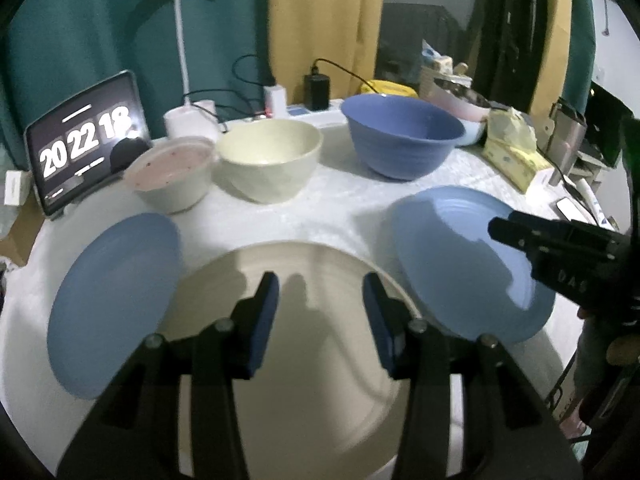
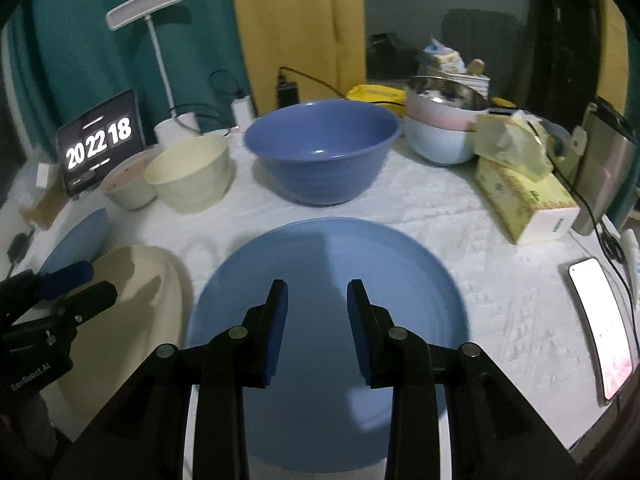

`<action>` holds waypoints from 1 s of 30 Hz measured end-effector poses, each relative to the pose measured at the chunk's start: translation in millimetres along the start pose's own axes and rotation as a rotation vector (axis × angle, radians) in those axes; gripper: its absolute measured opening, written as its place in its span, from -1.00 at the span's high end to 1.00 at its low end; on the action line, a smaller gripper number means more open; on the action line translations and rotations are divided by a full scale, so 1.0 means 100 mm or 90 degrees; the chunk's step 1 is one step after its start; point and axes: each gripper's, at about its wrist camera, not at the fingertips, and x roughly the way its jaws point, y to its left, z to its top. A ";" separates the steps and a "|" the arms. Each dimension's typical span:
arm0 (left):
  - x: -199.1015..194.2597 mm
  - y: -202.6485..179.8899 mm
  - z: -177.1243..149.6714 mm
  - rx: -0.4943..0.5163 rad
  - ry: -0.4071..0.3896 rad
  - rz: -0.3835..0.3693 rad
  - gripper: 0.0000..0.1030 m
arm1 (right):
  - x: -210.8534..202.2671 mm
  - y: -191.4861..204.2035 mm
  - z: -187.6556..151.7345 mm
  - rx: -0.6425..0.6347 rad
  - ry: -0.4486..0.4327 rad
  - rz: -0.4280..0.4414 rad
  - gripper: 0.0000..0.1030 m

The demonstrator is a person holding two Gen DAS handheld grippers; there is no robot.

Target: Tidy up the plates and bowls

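Below, cream plate (image 1: 304,360) under spread left gripper (image 1: 320,284), blue plate (image 2: 328,320) under spread right gripper (image 2: 317,292)

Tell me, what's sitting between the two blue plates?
The cream plate lies between the left blue plate and the right blue plate, seen in the left wrist view.

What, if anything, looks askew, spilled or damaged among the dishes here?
Nothing is spilled or visibly broken. The one oddity: the blue plate on the right overlaps the rim of the cream plate and sits tilted in the left wrist view. The other blue plate and all three bowls sit upright.
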 end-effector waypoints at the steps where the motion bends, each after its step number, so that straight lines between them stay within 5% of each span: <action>1: -0.03 0.05 -0.01 -0.005 -0.004 0.003 0.12 | 0.00 0.04 0.00 -0.004 0.001 0.001 0.36; 15: -0.46 0.84 -0.07 -0.068 -0.075 0.071 0.10 | 0.01 0.85 0.19 -0.075 -0.008 0.057 0.36; 30: -0.48 1.83 -0.27 -0.134 -0.078 0.150 0.09 | 0.29 1.68 0.19 -0.143 0.006 0.088 0.36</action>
